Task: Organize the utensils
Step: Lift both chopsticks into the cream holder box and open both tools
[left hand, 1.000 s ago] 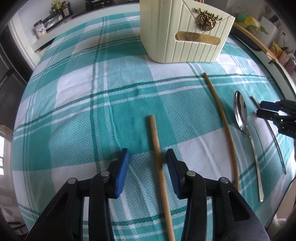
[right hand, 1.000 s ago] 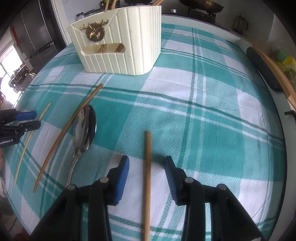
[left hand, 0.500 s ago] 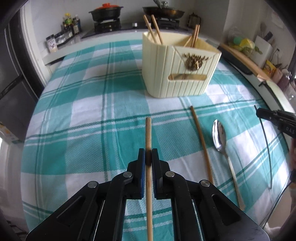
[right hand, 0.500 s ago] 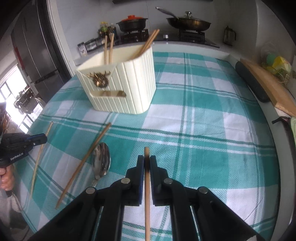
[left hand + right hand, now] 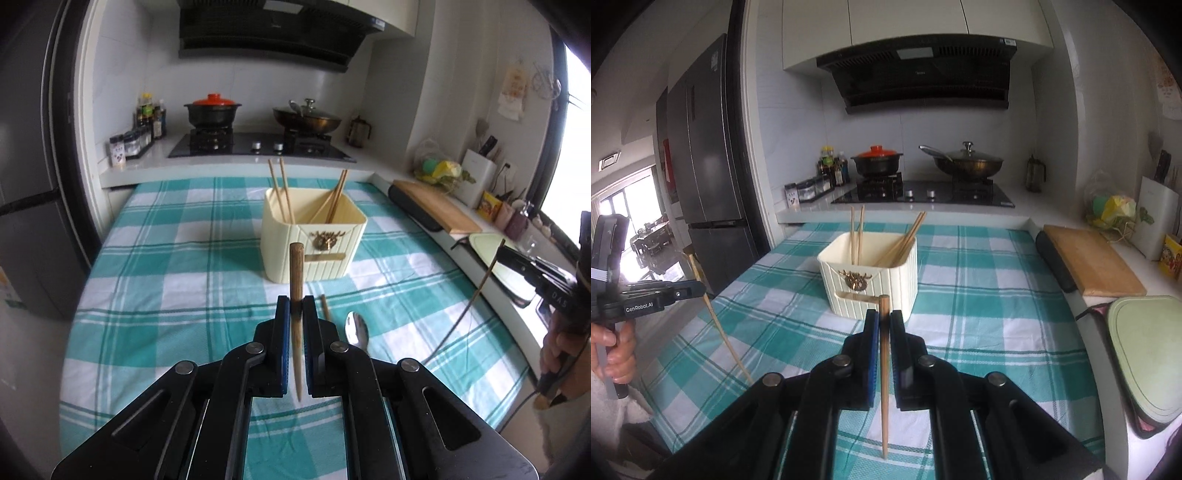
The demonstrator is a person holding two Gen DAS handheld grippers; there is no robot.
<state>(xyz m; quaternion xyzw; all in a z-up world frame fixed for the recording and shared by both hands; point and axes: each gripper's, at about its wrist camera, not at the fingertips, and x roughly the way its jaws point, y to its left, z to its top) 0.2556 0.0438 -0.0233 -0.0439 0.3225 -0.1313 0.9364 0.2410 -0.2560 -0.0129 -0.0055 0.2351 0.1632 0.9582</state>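
Note:
My left gripper (image 5: 296,306) is shut on a wooden chopstick (image 5: 296,273) and holds it lifted above the checked tablecloth (image 5: 166,280). My right gripper (image 5: 883,319) is shut on another wooden chopstick (image 5: 884,369), also lifted. The cream utensil holder (image 5: 314,236) stands ahead in both views, with several chopsticks upright in it; it also shows in the right wrist view (image 5: 871,280). A metal spoon (image 5: 356,330) and one more chopstick (image 5: 325,306) lie on the cloth just right of my left gripper. The left gripper also appears at the left of the right wrist view (image 5: 698,290).
A stove with a red-lidded pot (image 5: 212,110) and a wok (image 5: 306,118) is behind the table. A wooden cutting board (image 5: 1089,258) and a green board (image 5: 1145,354) lie on the right counter. A fridge (image 5: 705,147) stands at the left.
Both grippers have risen from the cloth with their chopsticks and tilted up, so the views now face the stove. One second ago both were open around the chopsticks.

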